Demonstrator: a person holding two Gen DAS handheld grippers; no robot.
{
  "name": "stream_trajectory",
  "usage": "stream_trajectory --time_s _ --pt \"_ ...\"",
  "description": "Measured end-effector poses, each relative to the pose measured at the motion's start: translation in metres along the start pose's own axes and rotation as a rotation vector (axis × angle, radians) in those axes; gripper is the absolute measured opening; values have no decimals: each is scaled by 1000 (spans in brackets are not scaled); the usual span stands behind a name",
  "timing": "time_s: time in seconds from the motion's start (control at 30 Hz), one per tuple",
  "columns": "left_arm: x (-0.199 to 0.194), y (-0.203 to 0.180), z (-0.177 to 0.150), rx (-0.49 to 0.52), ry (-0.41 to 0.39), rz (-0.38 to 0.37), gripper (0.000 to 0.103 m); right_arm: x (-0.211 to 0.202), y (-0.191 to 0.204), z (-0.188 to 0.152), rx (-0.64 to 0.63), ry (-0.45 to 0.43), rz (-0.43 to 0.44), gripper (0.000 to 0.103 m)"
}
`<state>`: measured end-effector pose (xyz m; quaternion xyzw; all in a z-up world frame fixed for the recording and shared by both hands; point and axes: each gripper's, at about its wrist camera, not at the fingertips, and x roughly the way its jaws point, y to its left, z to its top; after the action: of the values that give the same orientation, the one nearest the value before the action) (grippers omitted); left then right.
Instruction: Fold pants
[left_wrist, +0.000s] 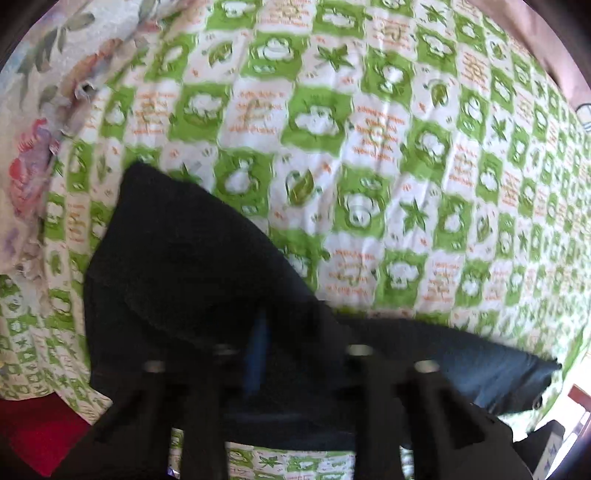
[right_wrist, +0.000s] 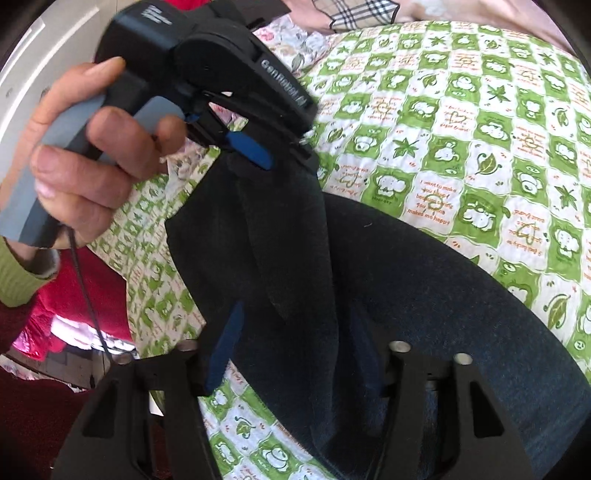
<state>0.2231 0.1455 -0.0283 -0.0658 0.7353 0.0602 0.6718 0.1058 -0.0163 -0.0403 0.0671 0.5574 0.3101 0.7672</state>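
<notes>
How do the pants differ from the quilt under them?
The pants are plain and dark; the quilt is green-and-white checked with prints. The pants are partly lifted and hang in folds; the quilt lies spread out. The pants cover only part of the quilt. Both are soft cloth.

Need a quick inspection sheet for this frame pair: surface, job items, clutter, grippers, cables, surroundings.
Surface: bed cover with green and white check print, mostly bare.
Job's things: dark pants, partly lifted off the cover, one bunched end hanging from the left gripper.
Clutter: floral fabric bunched at the cover's edge; plaid cloth at the far side.
Grippers: left gripper pinching the pants' raised end, held by a hand. Right gripper has pants fabric between its fingers; its grip is not clear.
Cables: one thin black cord hanging below the hand.
Surroundings: red fabric beside the bed; white panel behind the hand.
</notes>
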Motion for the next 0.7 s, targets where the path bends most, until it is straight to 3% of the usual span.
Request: stream_trajectory --time_s 0.03,0.1,0.13,0.37,0.53,0.7 --pt "-2 4 -5 0 -21 -6 14 2 1 0 -11 10 -10 33" --pt "-6 11 -14 -6 -57 -26 8 3 6 1 -43 14 -36 11" --pt "-12 18 -19 -16 -83 -60 8 1 7 2 -51 9 -38 9" --pt "-47 74 -71 -84 -255 -237 5 -30 34 3 -155 -68 -18 7" --pt "-54 115 -125 -138 -367 -395 5 -35 55 -8 -251 -53 -54 7" --pt "-55 123 -162 -166 -416 -475 4 -24 67 -19 -311 -3 -87 7"
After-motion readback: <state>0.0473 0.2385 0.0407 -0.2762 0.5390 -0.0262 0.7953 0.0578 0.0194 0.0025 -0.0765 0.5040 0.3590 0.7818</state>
